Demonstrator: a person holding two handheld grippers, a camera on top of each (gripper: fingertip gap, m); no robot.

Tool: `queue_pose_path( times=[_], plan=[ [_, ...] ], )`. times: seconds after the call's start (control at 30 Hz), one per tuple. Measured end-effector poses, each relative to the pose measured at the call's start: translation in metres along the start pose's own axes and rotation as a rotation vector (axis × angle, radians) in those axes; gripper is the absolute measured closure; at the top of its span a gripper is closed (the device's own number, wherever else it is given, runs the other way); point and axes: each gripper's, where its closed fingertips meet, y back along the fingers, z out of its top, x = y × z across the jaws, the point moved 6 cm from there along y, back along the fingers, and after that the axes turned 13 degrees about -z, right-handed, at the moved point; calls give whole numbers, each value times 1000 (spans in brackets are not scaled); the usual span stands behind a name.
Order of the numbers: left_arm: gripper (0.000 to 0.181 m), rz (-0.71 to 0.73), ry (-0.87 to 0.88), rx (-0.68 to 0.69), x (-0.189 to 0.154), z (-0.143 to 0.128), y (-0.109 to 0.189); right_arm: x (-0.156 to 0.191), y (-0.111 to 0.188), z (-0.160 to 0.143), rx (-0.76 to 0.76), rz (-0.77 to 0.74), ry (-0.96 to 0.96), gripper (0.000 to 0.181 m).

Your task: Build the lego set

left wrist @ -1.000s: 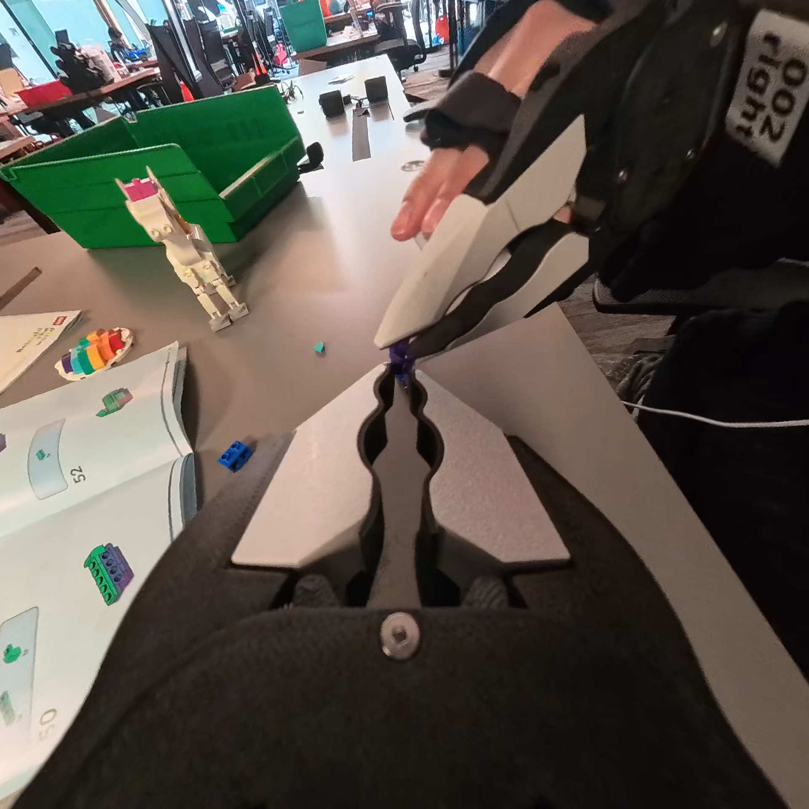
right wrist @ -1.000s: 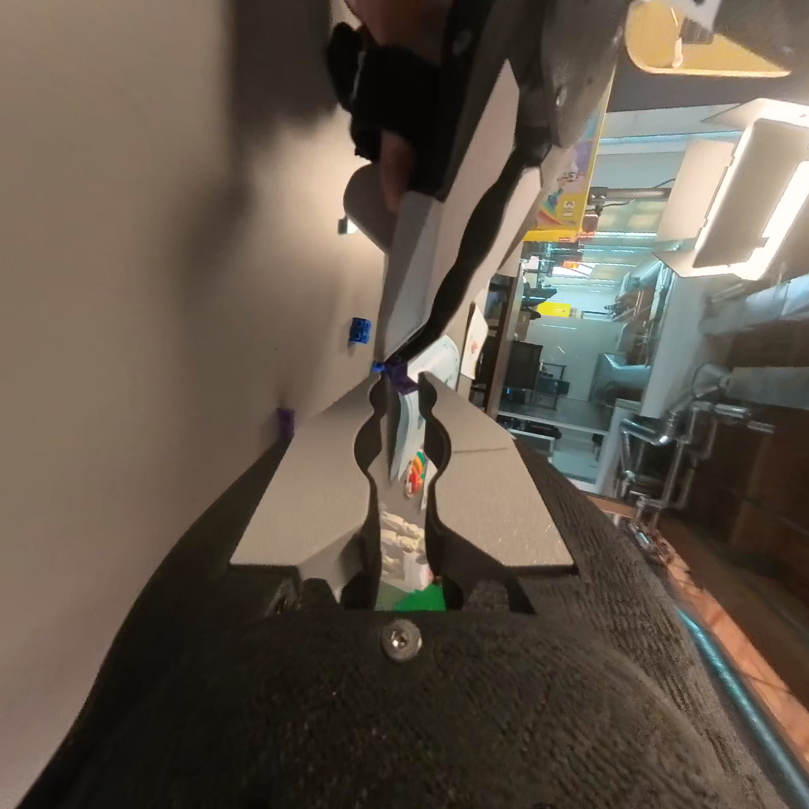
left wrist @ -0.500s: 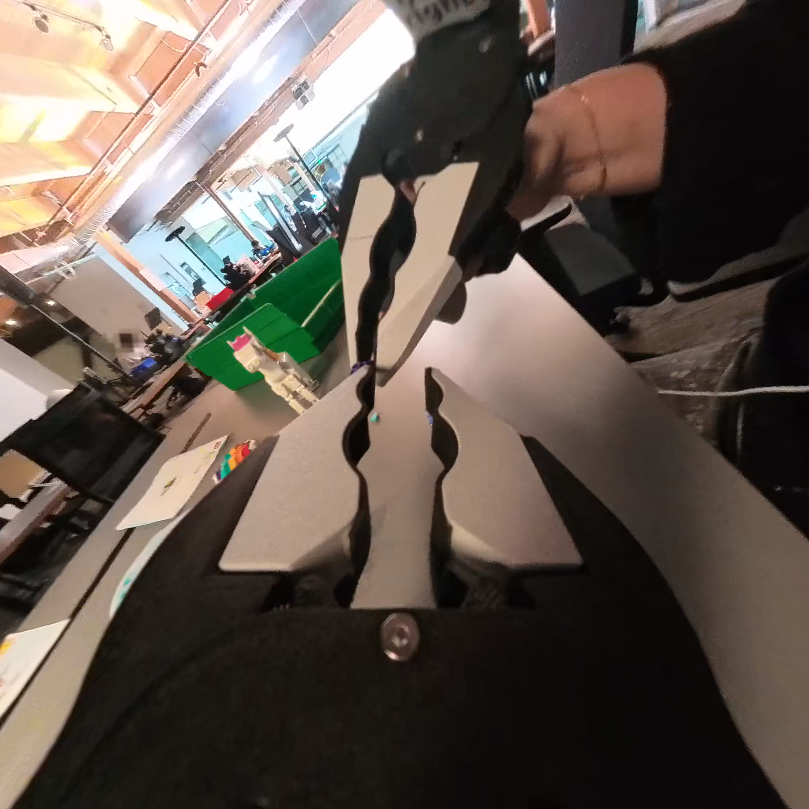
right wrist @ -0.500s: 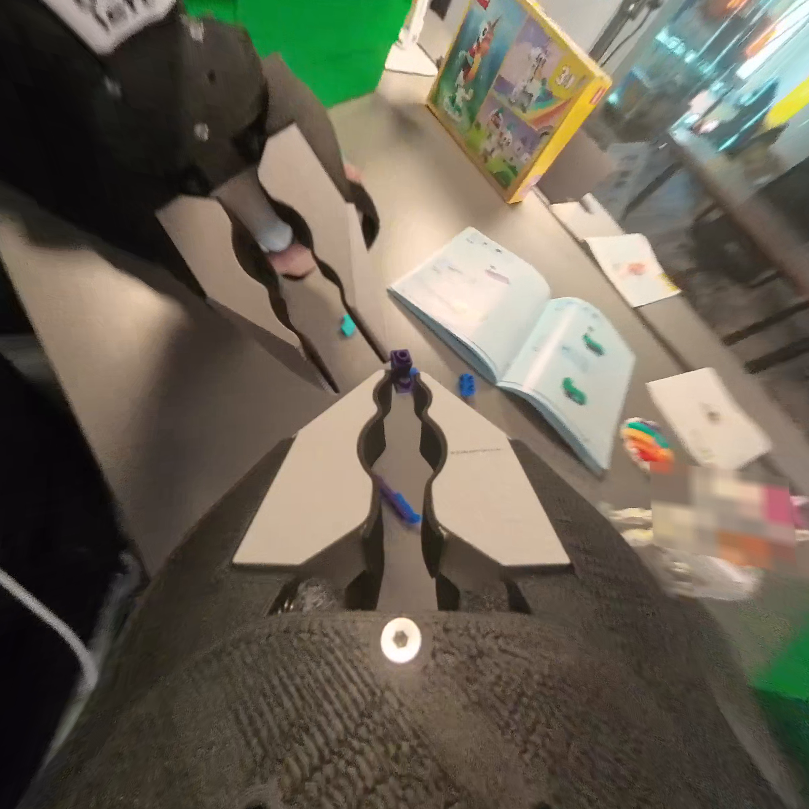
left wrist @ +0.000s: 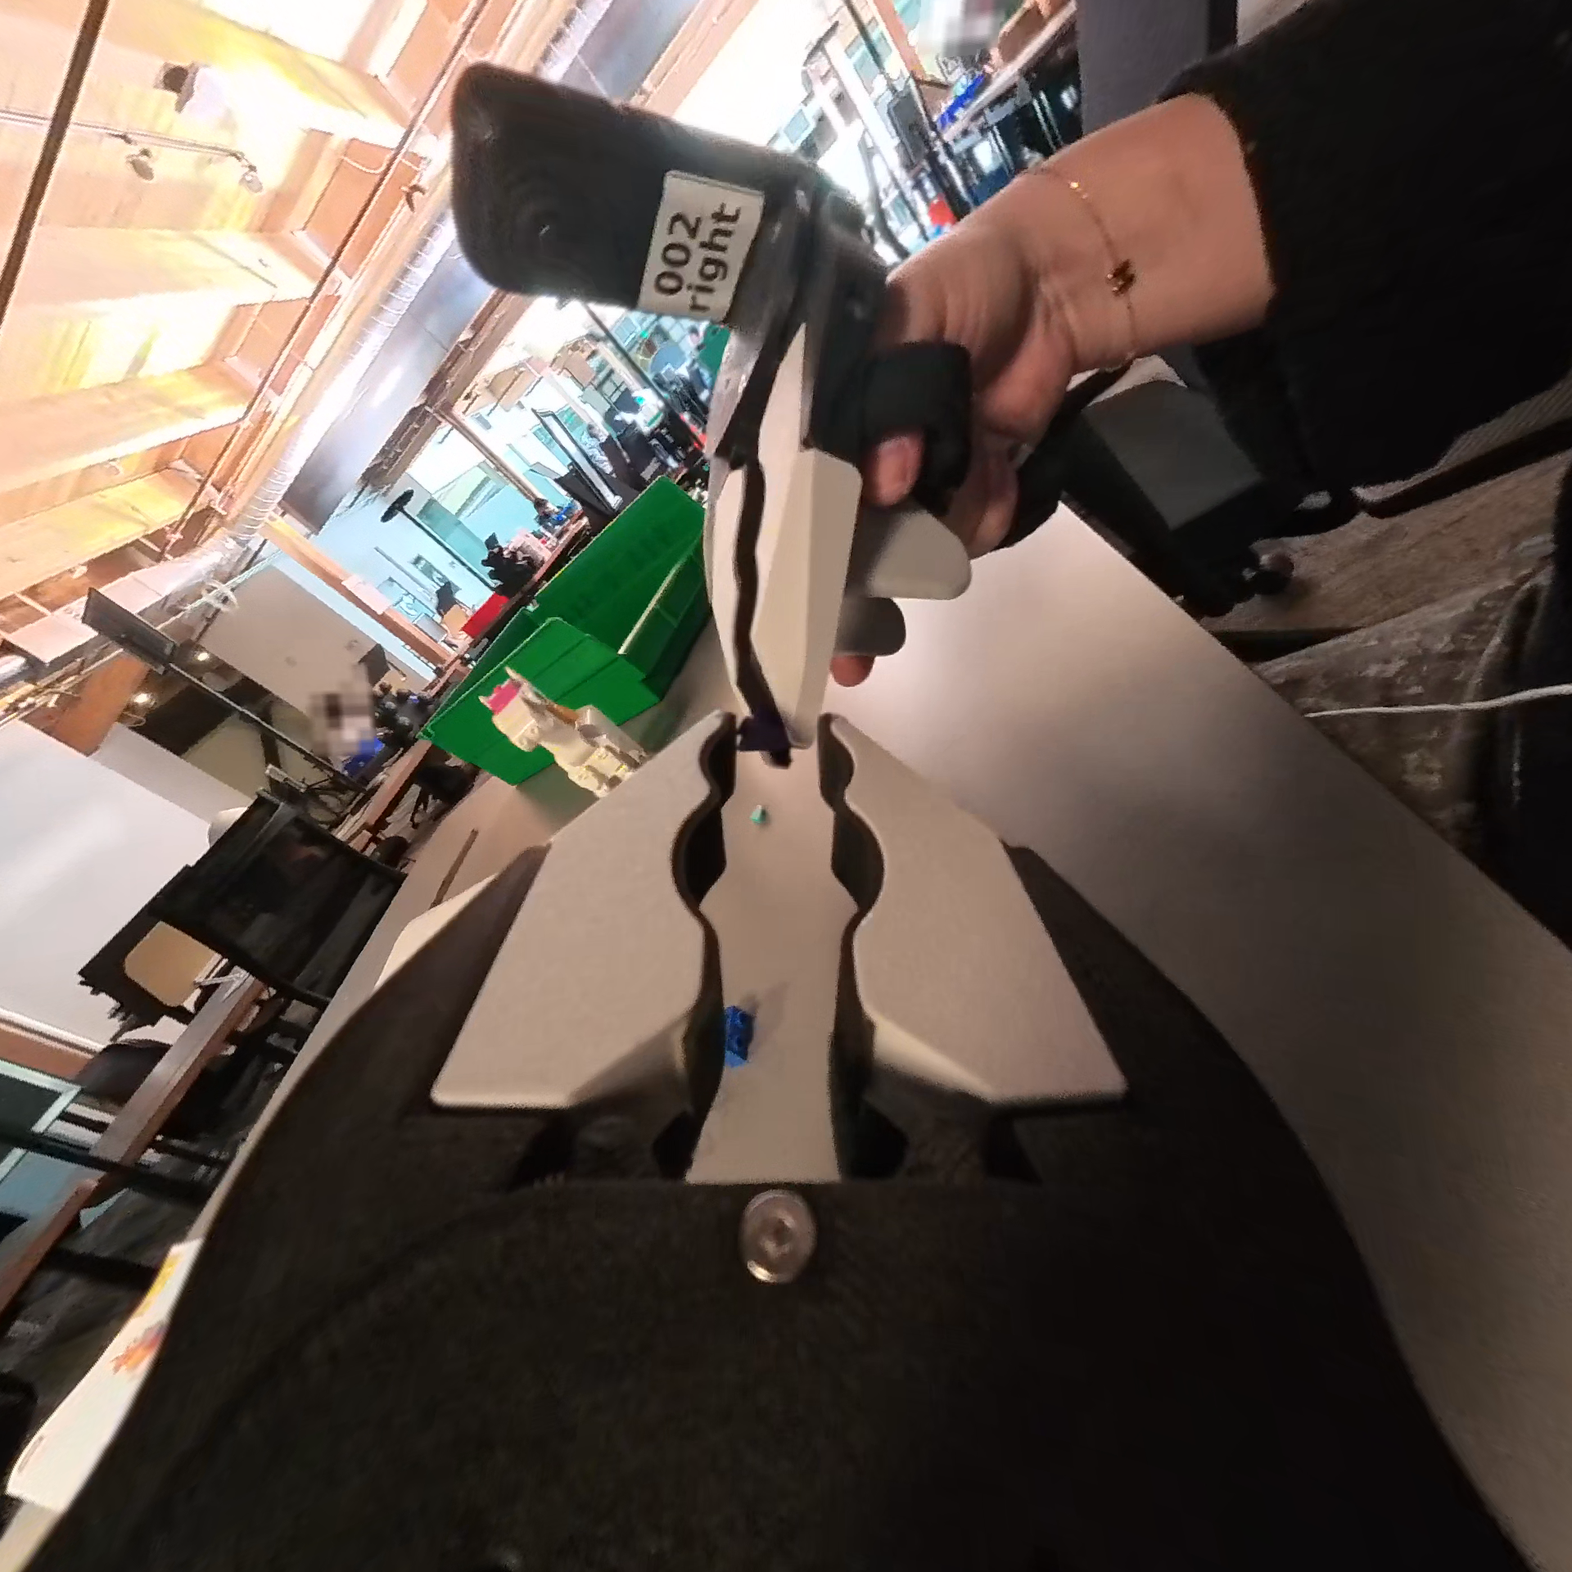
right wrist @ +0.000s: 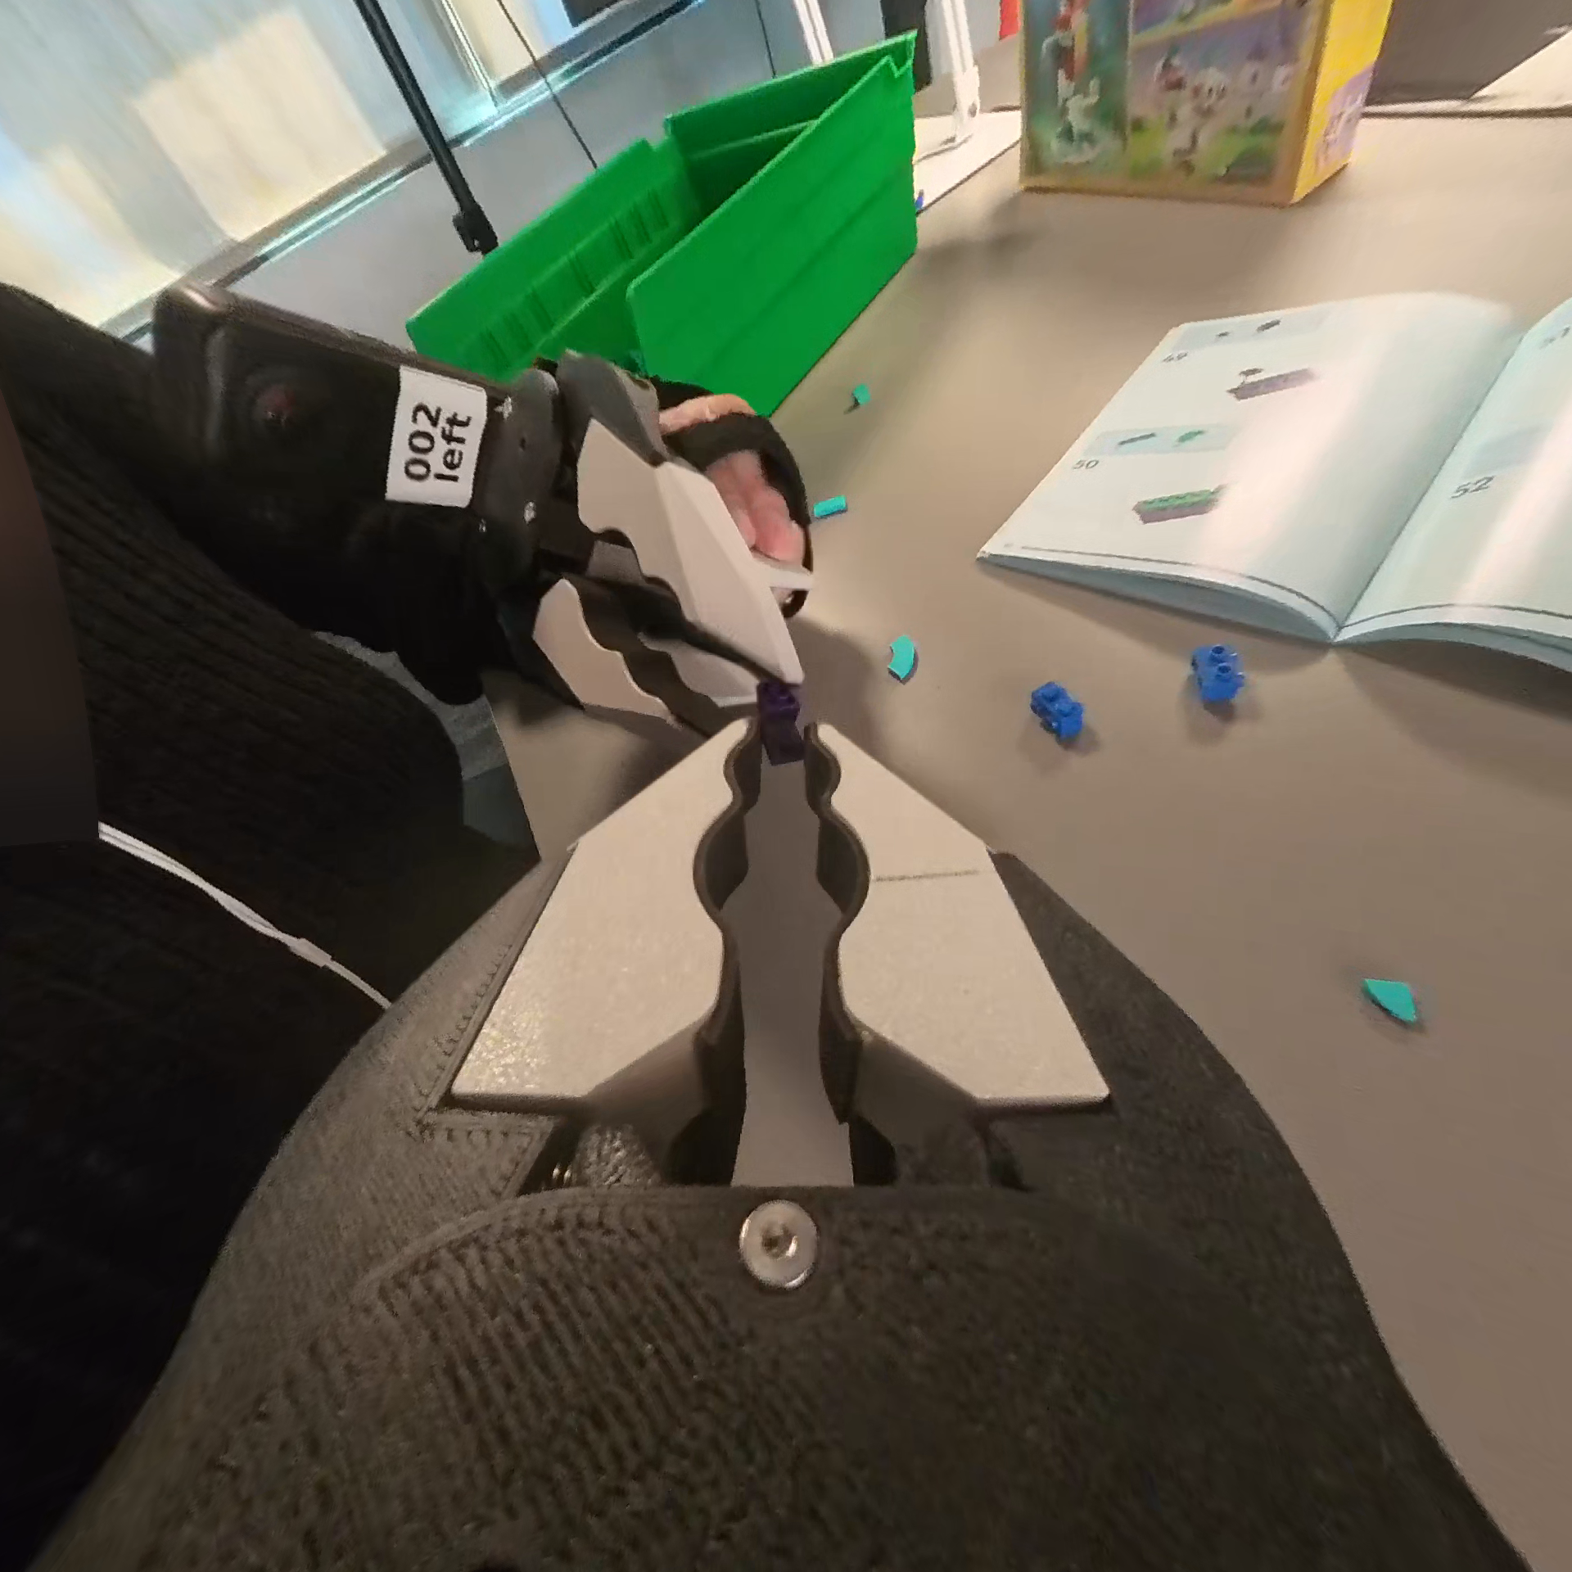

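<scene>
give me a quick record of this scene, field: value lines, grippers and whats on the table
right gripper: shut on a small dark purple lego piece, held above the grey table
left gripper: open; one fingertip at the purple piece from above
loose pieces: two blue bricks; teal curved bits scattered
booklet: open pale blue instruction booklet, right of the bricks
bins: green plastic bins at the back
box: yellow-edged set box, standing far right
model: white brick figure before the bins
</scene>
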Motion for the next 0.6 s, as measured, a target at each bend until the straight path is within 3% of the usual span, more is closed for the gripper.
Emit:
queue_pose_path(
  times=[0.13,0.33,0.47,0.6],
  plan=[
    [163,-40,-46,19,-5,0,-2,1,0,-5,52,27,8,174],
    [168,-304,36,-14,-20,-1,-2,12,-4,-21,148,143,48,175],
    [168,-323,26,37,-22,-6,-5,9,-7,-26,174,150,61,175],
    [169,-261,23,169,-17,-22,-11,-4,-15,-28,175,25,101,175]
  ],
)
